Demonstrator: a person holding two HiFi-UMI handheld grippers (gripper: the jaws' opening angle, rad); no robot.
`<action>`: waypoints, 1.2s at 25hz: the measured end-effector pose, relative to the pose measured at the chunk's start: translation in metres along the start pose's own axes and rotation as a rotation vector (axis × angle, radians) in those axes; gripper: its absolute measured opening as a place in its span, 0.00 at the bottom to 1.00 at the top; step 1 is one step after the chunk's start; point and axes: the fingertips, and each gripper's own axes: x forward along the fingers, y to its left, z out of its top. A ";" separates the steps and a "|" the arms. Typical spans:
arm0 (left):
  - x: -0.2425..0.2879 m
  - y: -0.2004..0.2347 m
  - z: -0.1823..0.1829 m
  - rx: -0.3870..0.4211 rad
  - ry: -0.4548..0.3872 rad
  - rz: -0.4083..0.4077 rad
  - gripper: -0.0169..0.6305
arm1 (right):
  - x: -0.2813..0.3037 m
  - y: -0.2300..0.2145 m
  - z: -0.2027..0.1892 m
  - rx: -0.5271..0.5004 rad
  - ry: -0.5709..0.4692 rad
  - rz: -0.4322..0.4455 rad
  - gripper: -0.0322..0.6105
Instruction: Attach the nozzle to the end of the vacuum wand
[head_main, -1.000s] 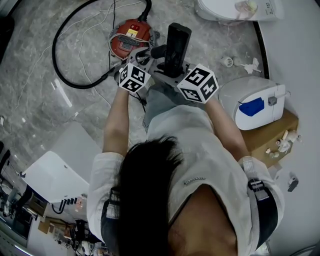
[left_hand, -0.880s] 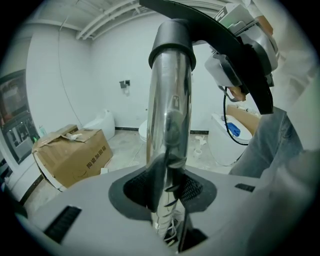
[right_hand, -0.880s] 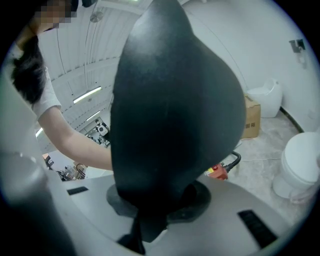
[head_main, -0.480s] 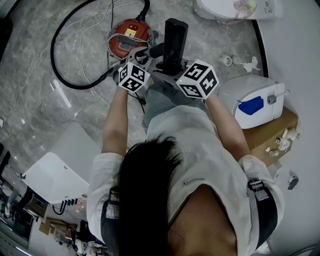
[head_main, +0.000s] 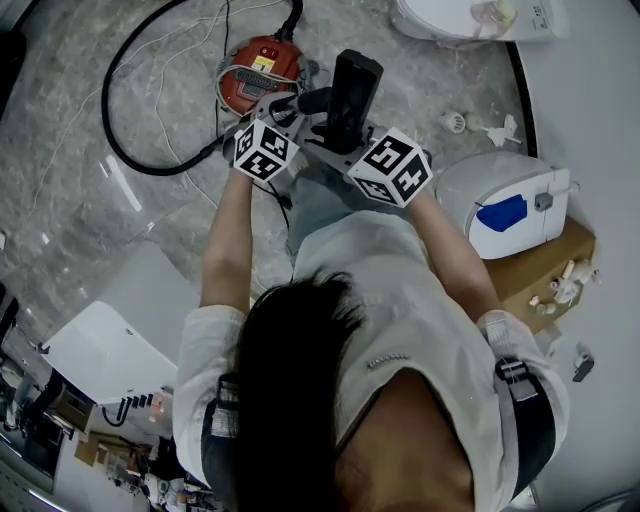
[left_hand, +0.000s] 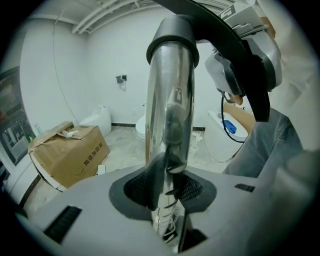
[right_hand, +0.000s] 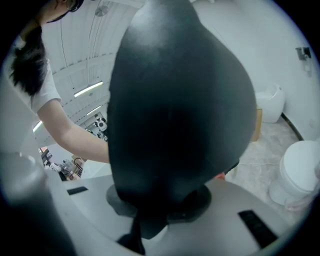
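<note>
In the left gripper view, my left gripper (left_hand: 167, 192) is shut on the chrome vacuum wand (left_hand: 170, 110), which runs up to a dark cuff (left_hand: 172, 32). The right gripper view is filled by the black nozzle (right_hand: 180, 110), and my right gripper (right_hand: 160, 207) is shut on its lower part. From the head view, the left gripper (head_main: 283, 112) and the right gripper (head_main: 335, 135) are held close together in front of the person. The nozzle (head_main: 352, 85) stands just right of the wand's dark end (head_main: 312, 100). Whether the two parts touch is hidden.
The red vacuum canister (head_main: 258, 68) lies on the marble floor just beyond the grippers, with its black hose (head_main: 118, 120) looping left. A white appliance with a blue part (head_main: 505, 205) and a cardboard box (head_main: 540, 270) stand at the right. A toilet (head_main: 470, 18) is at the top.
</note>
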 end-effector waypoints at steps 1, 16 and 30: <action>0.000 0.000 0.000 0.003 0.001 -0.002 0.20 | 0.000 0.000 0.000 -0.002 0.011 -0.002 0.20; 0.006 0.000 -0.001 -0.004 -0.005 0.007 0.20 | 0.008 0.011 0.000 0.120 0.021 0.100 0.23; 0.010 0.003 0.001 0.021 -0.035 -0.009 0.20 | 0.001 -0.002 0.011 0.228 -0.067 0.128 0.52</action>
